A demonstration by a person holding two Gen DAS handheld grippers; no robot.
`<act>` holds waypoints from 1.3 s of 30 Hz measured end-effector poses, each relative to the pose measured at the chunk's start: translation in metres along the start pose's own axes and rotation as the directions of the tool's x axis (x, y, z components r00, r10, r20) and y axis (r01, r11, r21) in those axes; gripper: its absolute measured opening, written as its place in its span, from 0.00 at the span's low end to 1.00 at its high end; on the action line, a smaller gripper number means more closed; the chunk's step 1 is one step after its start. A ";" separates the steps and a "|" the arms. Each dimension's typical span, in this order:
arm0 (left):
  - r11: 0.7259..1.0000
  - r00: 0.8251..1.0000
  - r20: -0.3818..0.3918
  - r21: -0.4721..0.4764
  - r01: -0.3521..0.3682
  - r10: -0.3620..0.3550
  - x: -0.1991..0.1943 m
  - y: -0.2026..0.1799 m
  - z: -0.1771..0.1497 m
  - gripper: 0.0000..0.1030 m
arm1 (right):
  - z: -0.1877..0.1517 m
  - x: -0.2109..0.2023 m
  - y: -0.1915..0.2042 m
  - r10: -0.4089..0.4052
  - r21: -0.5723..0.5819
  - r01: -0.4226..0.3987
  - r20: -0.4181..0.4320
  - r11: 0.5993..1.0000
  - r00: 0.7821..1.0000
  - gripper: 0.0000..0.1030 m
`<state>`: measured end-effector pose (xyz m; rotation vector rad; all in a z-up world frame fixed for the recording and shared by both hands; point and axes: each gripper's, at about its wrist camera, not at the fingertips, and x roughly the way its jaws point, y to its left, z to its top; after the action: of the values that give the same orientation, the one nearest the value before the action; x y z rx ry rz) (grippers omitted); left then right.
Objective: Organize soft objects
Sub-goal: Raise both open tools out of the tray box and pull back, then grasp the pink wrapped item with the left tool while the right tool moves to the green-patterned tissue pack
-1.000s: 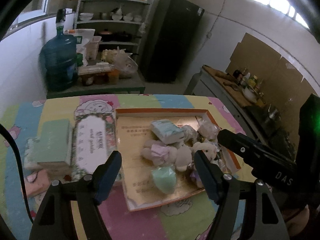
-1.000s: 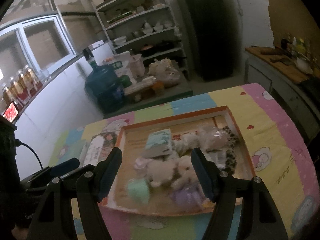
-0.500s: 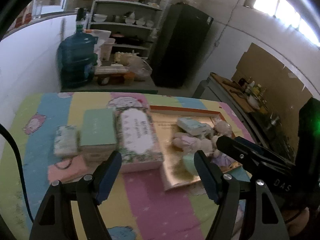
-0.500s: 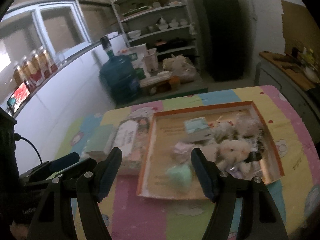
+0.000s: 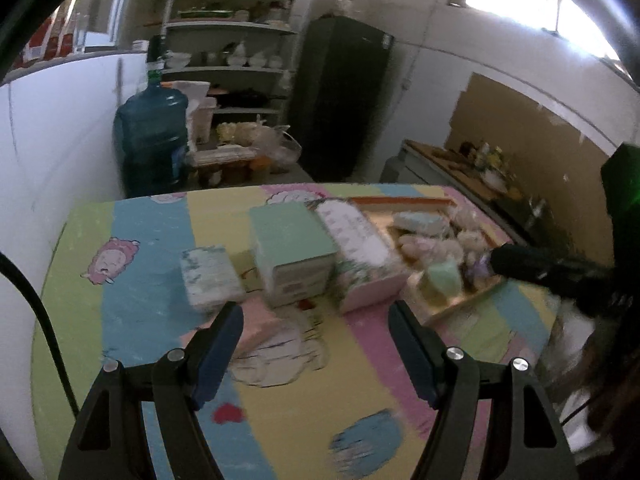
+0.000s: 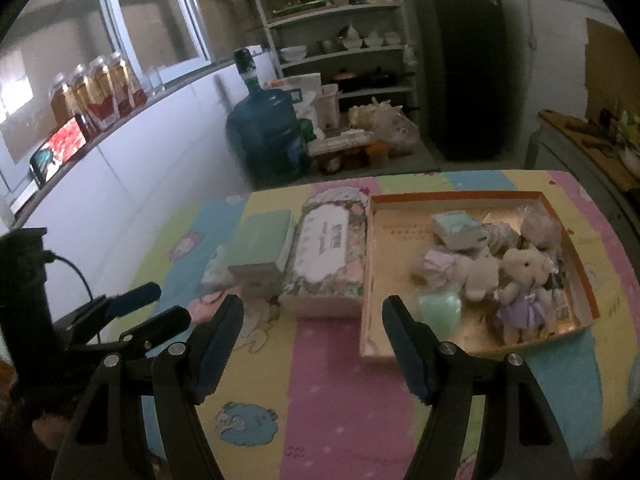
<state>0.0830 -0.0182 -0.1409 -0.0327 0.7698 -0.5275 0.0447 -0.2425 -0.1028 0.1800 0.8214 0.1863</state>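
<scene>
Both the left claw and the right claw hang with jaws spread wide, gripping nothing, above the counter's pastel striped cartoon cloth. The plush toys, among them a cream bear in a purple dress, lie heaped in the shallow orange-rimmed cardboard tray, just right of a floral-printed rectangular box.

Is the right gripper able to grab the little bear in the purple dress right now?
Probably yes. The right gripper is open and empty, and the bear lies on top of the pile in the open orange box, uncovered. It sits right of the fingers, so a sideways shift is needed.
</scene>
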 end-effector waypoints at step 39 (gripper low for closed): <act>0.980 0.982 -0.184 0.179 0.080 -0.047 0.079 0.070 -0.035 0.47 | -0.043 -0.002 0.000 -0.146 0.019 0.149 -0.103 0.989 0.984 0.71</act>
<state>0.1376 0.0117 -0.2331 0.1663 0.8941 -0.6682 0.0121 -0.2396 -0.1300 0.1344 0.9349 0.0454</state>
